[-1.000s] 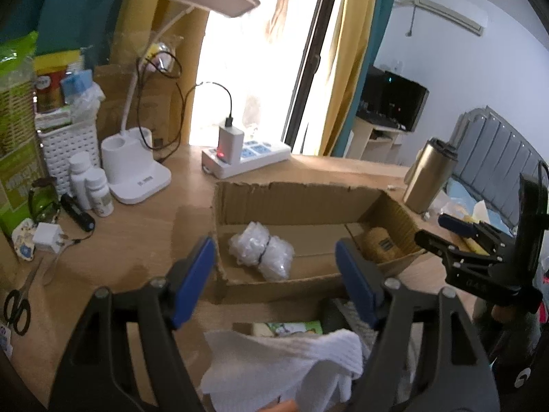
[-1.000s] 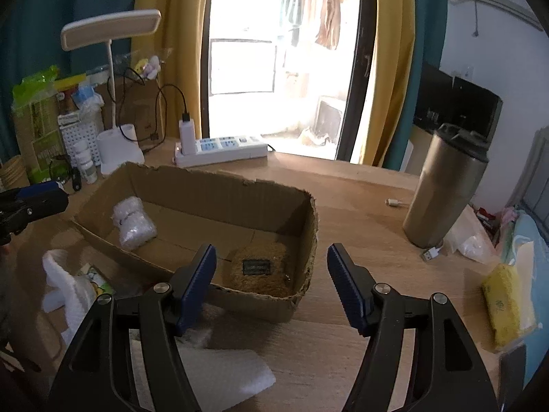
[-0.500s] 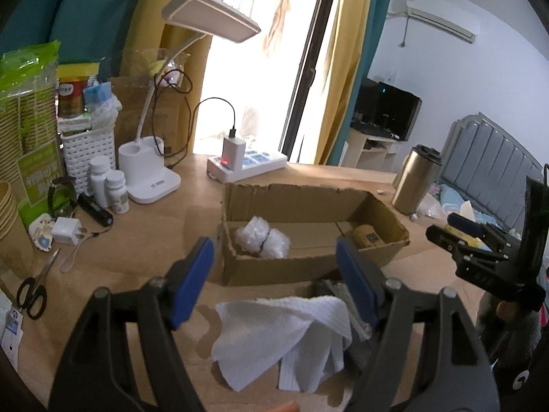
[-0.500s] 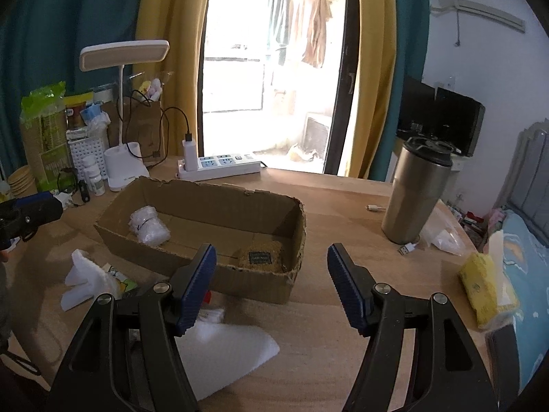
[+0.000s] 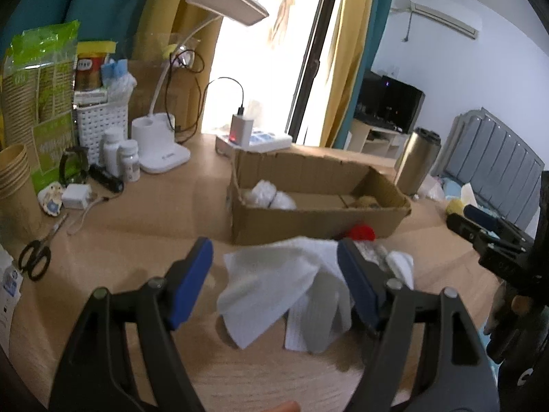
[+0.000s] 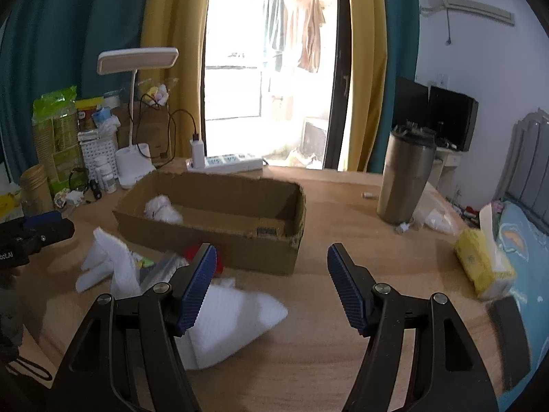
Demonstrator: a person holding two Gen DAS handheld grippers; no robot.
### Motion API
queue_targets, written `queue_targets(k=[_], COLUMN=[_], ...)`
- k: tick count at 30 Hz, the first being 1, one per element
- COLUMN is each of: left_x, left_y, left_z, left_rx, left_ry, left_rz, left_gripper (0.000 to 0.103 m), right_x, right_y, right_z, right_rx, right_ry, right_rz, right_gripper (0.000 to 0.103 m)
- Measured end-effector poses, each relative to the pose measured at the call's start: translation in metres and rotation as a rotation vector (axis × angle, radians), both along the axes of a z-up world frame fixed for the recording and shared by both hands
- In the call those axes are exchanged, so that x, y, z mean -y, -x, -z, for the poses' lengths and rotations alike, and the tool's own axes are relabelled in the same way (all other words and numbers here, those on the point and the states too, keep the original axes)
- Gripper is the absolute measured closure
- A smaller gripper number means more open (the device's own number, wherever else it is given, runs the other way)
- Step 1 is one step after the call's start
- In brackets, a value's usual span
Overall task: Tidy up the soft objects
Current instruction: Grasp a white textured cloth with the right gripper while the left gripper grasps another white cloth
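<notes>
Your left gripper (image 5: 274, 274) has pulled back and up from the box (image 5: 315, 219); its jaws gape wide and empty above the white cloth (image 5: 274, 292) on the table (image 5: 137, 240). Your right gripper (image 6: 271, 281) has also retreated, jaws wide apart, holding nothing. A red object (image 5: 360, 231), previously hidden, now shows beside the box. The white bundle (image 6: 161, 207) remains inside the box.

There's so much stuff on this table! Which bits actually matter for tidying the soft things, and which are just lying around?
Part of the job:
cardboard box
white bundle in the box
white cloths in front of the box
red soft item
left gripper and right gripper, both open

Just lying about:
desk lamp
power strip
steel tumbler
scissors
pill bottles
</notes>
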State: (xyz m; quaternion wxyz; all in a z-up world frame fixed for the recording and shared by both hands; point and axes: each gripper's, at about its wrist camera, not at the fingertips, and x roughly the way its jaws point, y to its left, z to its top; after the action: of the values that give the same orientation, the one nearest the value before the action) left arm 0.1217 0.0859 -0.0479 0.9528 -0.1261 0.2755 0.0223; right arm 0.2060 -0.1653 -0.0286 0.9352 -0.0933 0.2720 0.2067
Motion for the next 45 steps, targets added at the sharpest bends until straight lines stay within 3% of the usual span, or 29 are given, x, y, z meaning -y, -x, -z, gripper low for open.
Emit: queue_targets(k=[11, 20, 30, 40, 45], left_x=[0.018, 0.029, 0.033, 0.040, 0.043], left_y=[0.005, -0.015, -0.046, -0.051, -0.052], left_z=[0.022, 0.028, 0.047, 0.055, 0.058], left_rx=[-0.025, -0.044, -0.153, -0.205, -0.224], left_ry=[-0.015, -0.019, -0.035, -0.030, -0.024], left_rz=[0.024, 0.031, 0.030, 0.063, 0.085], left_gripper=[0.019, 0.017, 0.017, 0.018, 0.046], right_x=[0.008, 0.007, 0.003, -0.008, -0.009], right_y=[0.006, -0.005, -0.023, -0.031, -0.035], right_z=[0.027, 0.039, 0.055, 0.068, 0.072], right_rx=[-0.055, -0.104, -0.193, -0.292, -0.337], right_ry=[-0.025, -0.046, -0.069, -0.052, -0.056], right_rz=[-0.025, -0.074, -0.124, -0.198, -0.219], right_gripper=[0.030, 0.028, 0.027, 0.027, 0.027])
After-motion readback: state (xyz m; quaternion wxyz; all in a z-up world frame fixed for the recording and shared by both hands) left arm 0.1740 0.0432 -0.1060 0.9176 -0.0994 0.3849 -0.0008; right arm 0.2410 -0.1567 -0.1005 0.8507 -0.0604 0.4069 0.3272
